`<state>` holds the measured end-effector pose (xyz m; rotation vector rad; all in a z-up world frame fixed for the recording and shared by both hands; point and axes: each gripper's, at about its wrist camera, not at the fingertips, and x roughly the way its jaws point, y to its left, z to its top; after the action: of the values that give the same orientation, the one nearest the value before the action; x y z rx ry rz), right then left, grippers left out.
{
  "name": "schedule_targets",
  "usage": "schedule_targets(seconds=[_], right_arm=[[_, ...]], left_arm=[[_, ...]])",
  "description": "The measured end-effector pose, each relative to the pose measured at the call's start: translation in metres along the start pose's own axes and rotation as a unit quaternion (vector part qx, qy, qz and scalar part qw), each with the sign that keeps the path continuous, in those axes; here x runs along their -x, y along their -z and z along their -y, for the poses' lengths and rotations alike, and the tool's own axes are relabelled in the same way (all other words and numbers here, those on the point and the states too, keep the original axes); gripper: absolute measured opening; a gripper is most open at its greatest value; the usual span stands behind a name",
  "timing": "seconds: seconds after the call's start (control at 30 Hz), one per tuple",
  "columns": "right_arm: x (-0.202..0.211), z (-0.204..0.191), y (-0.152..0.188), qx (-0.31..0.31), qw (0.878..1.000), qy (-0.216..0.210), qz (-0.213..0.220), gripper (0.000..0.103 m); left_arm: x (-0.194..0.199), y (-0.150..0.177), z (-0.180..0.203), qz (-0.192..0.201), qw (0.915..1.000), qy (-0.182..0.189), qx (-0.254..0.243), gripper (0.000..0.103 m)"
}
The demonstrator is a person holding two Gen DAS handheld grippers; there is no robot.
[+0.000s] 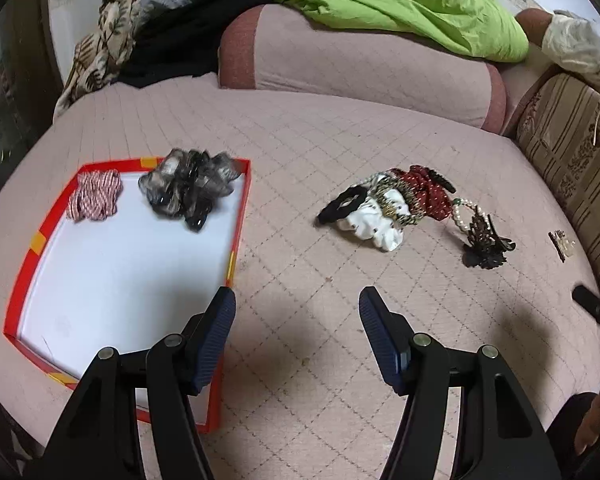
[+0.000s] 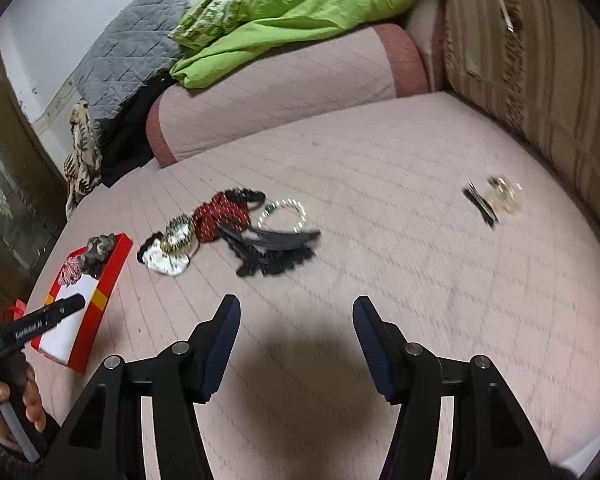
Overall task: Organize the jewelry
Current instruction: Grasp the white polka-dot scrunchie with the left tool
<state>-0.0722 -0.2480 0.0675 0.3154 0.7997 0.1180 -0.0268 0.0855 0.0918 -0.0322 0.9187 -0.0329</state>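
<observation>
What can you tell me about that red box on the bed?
The red box is a shallow cardboard-looking tray: red walls with orange-yellow patches, plain white floor, no lid on it. It lies flat on the pink quilted cover. At its far end sit a red-and-white striped scrunchie and a grey-brown scrunchie; the rest of the floor shows bare.

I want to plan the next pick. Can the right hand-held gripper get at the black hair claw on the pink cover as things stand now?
Probably yes. The right hand-held gripper is open and empty, and only bare pink cover lies between it and the black hair claw.
</observation>
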Motion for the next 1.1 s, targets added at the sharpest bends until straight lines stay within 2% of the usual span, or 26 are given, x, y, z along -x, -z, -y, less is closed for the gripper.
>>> schedule_targets(seconds=[0.23, 0.37, 0.63, 0.8, 0.83, 0.87, 0.93, 1.03, 1.1], right_arm=[[-0.024, -0.004, -0.043, 0.014, 1.000, -0.002, 0.021, 0.063], [-0.039, 0.006, -0.060, 0.009, 1.000, -0.004, 0.026, 0.063], [-0.066, 0.031, -0.050, -0.005, 0.999, -0.046, -0.004, 0.064], [-0.077, 0.026, -0.048, 0.008, 0.998, -0.062, -0.015, 0.064], [-0.079, 0.026, -0.047, 0.007, 0.998, -0.063, -0.017, 0.064], [-0.081, 0.026, -0.046, 0.006, 0.998, -0.063, -0.020, 0.064], [-0.083, 0.027, -0.045, 0.006, 0.998, -0.060, -0.022, 0.064], [-0.082, 0.030, -0.045, 0.003, 0.998, -0.058, -0.021, 0.064], [-0.080, 0.031, -0.045, 0.001, 0.998, -0.059, -0.021, 0.064]], left_arm=[[0.004, -0.023, 0.029, 0.010, 0.9997, 0.010, -0.017, 0.063], [-0.012, -0.038, 0.033, 0.009, 0.9999, 0.010, -0.009, 0.063], [-0.090, -0.050, 0.031, -0.064, 0.9970, 0.041, 0.018, 0.063], [-0.128, -0.059, 0.034, -0.092, 0.9898, 0.085, 0.068, 0.063], [-0.131, -0.059, 0.035, -0.095, 0.9884, 0.091, 0.077, 0.059], [-0.136, -0.060, 0.036, -0.100, 0.9866, 0.098, 0.083, 0.035], [-0.144, -0.058, 0.040, -0.122, 0.9828, 0.108, 0.087, 0.008], [-0.132, -0.049, 0.046, -0.109, 0.9875, 0.097, 0.060, 0.007], [-0.116, -0.040, 0.042, -0.109, 0.9867, 0.106, 0.057, 0.007]])
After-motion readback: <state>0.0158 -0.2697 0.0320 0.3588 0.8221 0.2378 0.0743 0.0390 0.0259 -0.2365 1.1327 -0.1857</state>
